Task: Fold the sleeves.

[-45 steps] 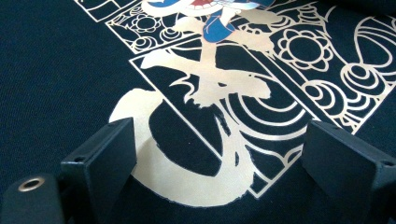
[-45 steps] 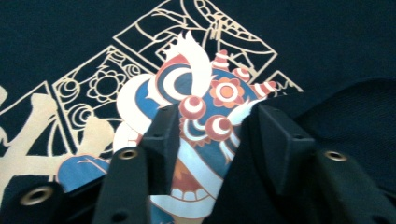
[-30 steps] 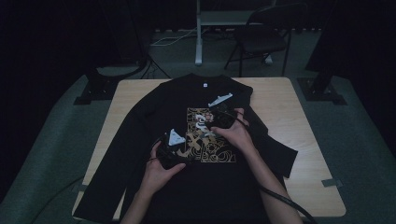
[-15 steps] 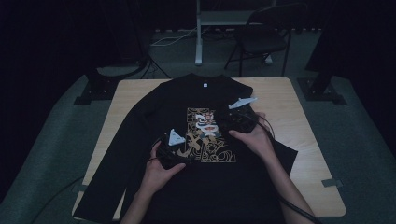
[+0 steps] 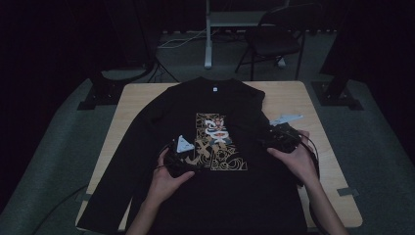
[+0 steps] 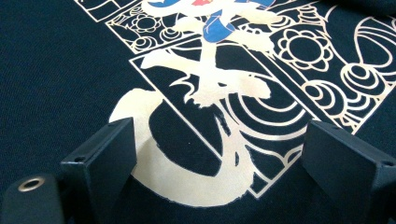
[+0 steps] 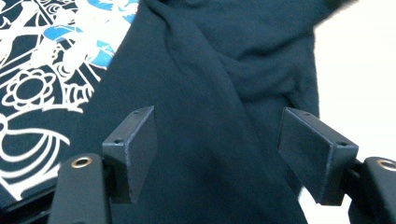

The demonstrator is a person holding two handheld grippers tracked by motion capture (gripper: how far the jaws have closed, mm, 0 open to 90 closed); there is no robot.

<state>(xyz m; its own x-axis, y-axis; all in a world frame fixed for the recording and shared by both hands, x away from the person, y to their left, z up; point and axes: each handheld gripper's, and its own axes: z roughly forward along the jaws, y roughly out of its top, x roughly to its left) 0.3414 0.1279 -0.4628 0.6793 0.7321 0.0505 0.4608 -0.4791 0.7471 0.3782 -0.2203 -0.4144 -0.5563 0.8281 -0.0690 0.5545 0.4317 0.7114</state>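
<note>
Since a second ago the right tool (image 5: 281,137) has travelled from the middle of the printed panel (image 5: 218,142) out to the right side of the black shirt (image 5: 225,196), near where the cloth ends and bare wood begins. The left tool (image 5: 182,157) has kept its place at the lower left corner of the print.

The shirt lies face up and spread over the wooden worktop (image 5: 293,98), collar pointing away from the person, its left sleeve running down toward the near left corner. On the right side the sleeve is bunched up, and the right gripper view shows rumpled folds (image 7: 243,70) there, with pale worktop just beyond them.

The right tool is released: its jaws stand apart above the dark cloth, nothing pinched between them. The left tool is released too, its two black jaws wide apart over the cream curl of the print (image 6: 187,177), with no fabric gathered between them. Each hand grips its tool from behind, forearms reaching in from the near edge.
</note>
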